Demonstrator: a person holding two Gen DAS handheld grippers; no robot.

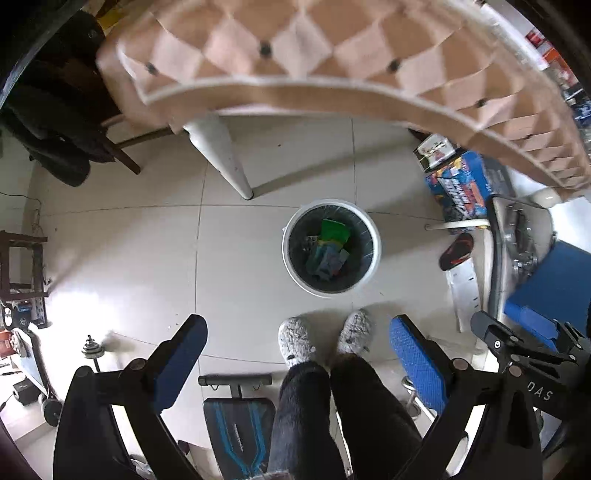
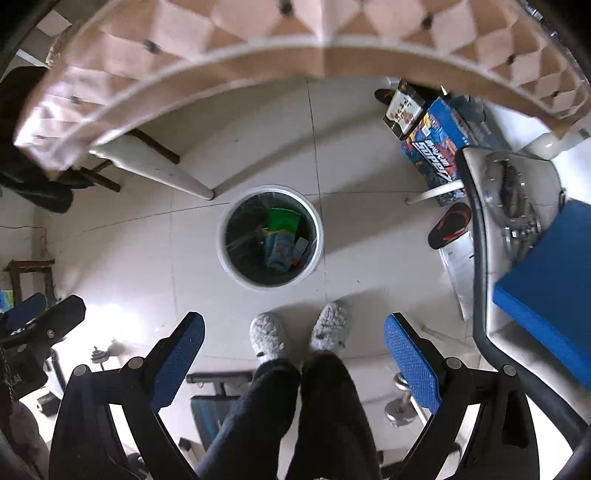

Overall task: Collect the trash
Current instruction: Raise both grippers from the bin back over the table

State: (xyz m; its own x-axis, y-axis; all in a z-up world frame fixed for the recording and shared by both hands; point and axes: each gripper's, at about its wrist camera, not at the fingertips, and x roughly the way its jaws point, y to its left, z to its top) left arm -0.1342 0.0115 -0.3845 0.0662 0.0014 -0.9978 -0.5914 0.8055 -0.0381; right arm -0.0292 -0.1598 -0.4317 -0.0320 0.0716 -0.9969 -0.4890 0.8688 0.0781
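A white round trash bin point(image 1: 373, 254) with a dark liner stands on the tiled floor below both grippers; it also shows in the right wrist view point(image 2: 225, 254). Inside lie a green wrapper point(image 1: 334, 230) point(image 2: 282, 219) and blue-green packets point(image 1: 325, 260) point(image 2: 280, 251). My left gripper point(image 1: 297, 332) is open and empty, held high above the floor. My right gripper point(image 2: 293, 330) is open and empty too, beside the left one. The right gripper's fingers point(image 1: 491, 332) show at the right edge of the left wrist view.
A table with a quilted pink cloth point(image 1: 295, 55) point(image 2: 258, 33) spans the top, on a white leg point(image 1: 221, 155). The person's grey slippers point(image 1: 295, 339) point(image 2: 267, 338) stand just before the bin. Boxes point(image 1: 461, 184), a sandal point(image 1: 456, 251), a blue chair point(image 2: 546, 277) and dumbbells point(image 1: 92, 350) surround.
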